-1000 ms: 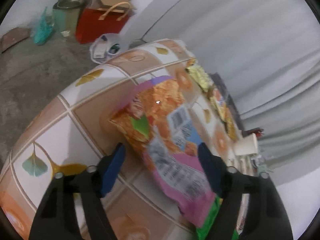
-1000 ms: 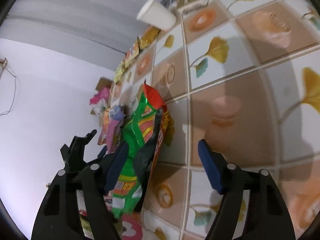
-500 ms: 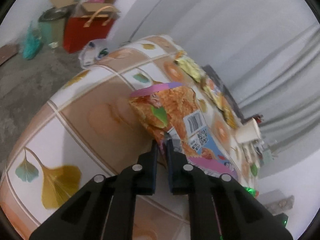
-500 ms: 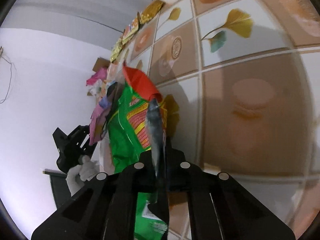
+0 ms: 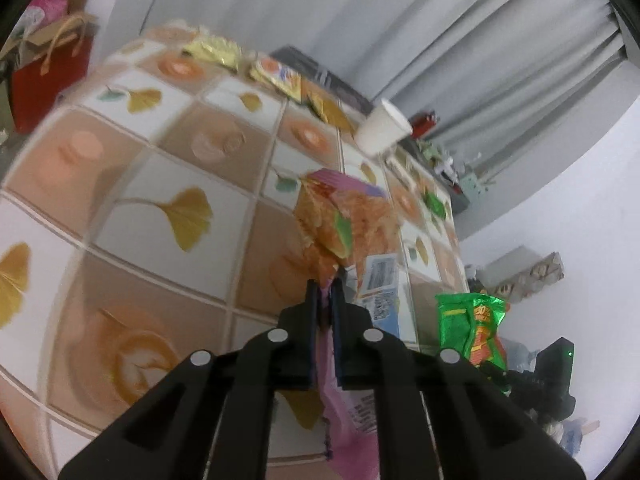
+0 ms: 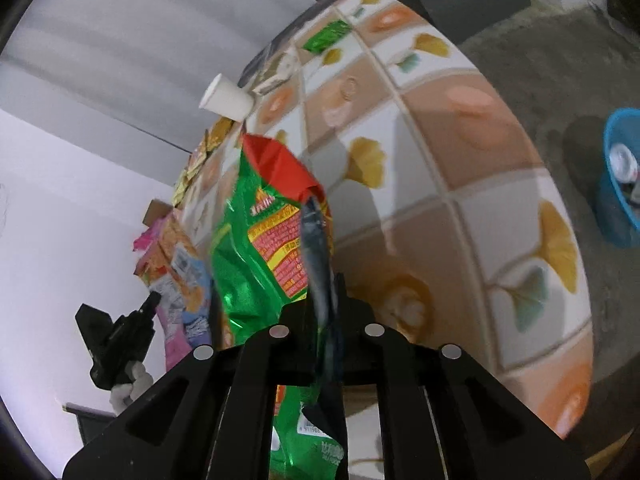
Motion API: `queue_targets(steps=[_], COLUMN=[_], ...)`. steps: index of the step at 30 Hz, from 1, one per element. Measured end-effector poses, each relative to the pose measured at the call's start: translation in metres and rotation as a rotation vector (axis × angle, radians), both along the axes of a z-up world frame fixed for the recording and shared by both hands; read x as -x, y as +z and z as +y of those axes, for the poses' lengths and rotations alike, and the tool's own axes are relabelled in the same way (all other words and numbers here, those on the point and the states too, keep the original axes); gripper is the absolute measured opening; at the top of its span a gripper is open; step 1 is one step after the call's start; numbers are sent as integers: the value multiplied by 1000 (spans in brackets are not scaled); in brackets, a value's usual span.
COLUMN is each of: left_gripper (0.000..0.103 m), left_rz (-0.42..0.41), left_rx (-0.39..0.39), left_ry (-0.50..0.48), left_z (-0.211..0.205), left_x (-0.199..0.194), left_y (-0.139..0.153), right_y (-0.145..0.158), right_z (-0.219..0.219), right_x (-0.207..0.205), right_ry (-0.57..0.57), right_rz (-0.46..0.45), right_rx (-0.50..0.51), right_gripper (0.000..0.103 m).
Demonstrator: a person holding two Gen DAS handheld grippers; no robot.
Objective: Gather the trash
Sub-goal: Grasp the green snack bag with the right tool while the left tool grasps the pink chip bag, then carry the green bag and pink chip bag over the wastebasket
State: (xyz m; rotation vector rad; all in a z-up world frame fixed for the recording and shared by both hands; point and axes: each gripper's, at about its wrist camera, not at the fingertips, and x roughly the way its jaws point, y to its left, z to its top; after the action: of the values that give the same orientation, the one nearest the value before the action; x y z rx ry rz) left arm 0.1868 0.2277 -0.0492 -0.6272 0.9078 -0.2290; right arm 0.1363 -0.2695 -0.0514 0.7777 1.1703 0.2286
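Above the tiled table [image 5: 168, 184], the left gripper [image 5: 325, 300] is clamped on the orange-and-pink snack bag [image 5: 352, 232], the right gripper [image 6: 322, 300] on the green snack bag [image 6: 260, 248]. Neither has reached the blue bin [image 6: 618, 184]; paper cup [image 5: 382, 128] and wrappers [image 5: 276, 72] remain. Print unreadable; barcode visible.

Table [image 5: 168, 184], ginkgo-leaf tiled cloth — bearing white paper cup [image 5: 382, 128], yellow wrappers [image 5: 276, 74], small green packet [image 6: 327, 36].
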Motion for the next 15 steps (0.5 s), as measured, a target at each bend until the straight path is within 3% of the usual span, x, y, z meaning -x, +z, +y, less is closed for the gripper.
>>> queue_targets(steps=[3,4,10,15], left_gripper=[30,31,34,30], left_rz=[57,81,128,92], left_rx=[7,-2,-52,-239], left_ry=[-24,-35,-54,-65], left_z=[-7,-12,-29,-49], left_x=[-7,-10,-14,-16], left_y=[-9,-12,-20,-14], right_y=[-3,-3,-3,0], right_z=[1,6,6,14], right_x=[2,1,-2,-5], right_ry=[7,12,31,58], right_rz=[9,6,-7,-17], right_rx=[-10,-14,-19,34], right_gripper=[29,31,32,28])
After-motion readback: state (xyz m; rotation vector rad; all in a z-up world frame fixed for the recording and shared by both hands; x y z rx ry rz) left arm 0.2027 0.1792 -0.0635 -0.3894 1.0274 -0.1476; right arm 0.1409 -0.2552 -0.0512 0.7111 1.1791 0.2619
